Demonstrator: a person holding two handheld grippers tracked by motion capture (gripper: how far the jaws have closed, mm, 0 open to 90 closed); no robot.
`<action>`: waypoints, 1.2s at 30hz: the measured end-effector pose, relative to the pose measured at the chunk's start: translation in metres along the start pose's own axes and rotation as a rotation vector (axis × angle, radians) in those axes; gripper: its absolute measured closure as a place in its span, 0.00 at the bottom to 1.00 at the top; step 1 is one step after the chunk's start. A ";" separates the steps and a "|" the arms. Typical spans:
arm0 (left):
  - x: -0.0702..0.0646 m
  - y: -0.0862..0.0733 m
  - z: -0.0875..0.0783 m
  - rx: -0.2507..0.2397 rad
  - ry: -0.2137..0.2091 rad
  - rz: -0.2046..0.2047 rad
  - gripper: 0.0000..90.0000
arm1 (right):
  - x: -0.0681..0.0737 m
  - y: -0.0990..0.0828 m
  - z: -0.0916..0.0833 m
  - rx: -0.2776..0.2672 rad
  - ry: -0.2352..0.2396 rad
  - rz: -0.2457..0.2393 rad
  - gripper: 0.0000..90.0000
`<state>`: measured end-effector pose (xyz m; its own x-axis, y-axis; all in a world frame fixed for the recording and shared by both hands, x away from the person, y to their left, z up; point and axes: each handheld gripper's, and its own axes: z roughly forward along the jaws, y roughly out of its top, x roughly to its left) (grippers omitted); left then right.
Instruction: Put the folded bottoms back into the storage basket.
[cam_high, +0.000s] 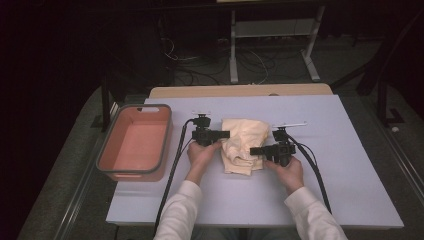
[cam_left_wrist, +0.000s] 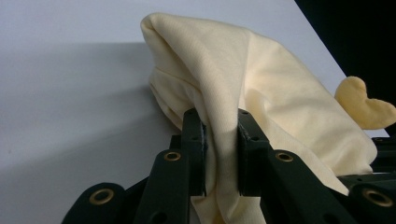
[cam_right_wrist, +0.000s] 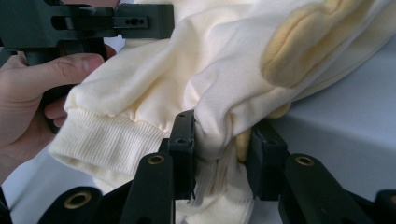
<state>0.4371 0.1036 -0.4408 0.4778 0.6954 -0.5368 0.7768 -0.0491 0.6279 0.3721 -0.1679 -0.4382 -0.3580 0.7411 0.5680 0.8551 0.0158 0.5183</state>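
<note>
Between the left gripper (cam_high: 226, 134) and right gripper (cam_high: 253, 150), a crumpled pale-yellow cotton garment (cam_high: 242, 145) lies on the lavender table (cam_high: 320, 175); each gripper's jaws are clamped on a fold of its fabric

Orange bin (cam_high: 135, 142) at table (cam_high: 350, 165) left edge.

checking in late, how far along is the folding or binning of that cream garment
Done: the pale cream knitted garment lies bunched on the lavender table top, and the left claw and right claw are both clamped on its folds. In hand: that two-sided grip, garment not visibly lifted. Left: probably raising it and moving it to the salmon plastic bin with grey rim, which has nothing in it.
</note>
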 end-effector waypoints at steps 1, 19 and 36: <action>-0.001 0.001 -0.001 -0.001 0.000 0.003 0.85 | 0.001 0.001 -0.001 0.000 -0.001 -0.001 0.74; -0.018 0.017 -0.028 -0.045 -0.009 0.039 0.85 | 0.020 0.011 -0.015 -0.029 0.007 -0.027 0.75; -0.037 0.039 -0.055 -0.080 -0.001 0.083 0.85 | 0.039 0.026 -0.032 -0.066 0.022 -0.052 0.75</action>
<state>0.4272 0.1154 -0.3648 0.5393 0.6907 -0.4819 0.6997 -0.0490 0.7128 0.3686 -0.1598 -0.3820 -0.4101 0.7253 0.5530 0.8088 0.0091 0.5880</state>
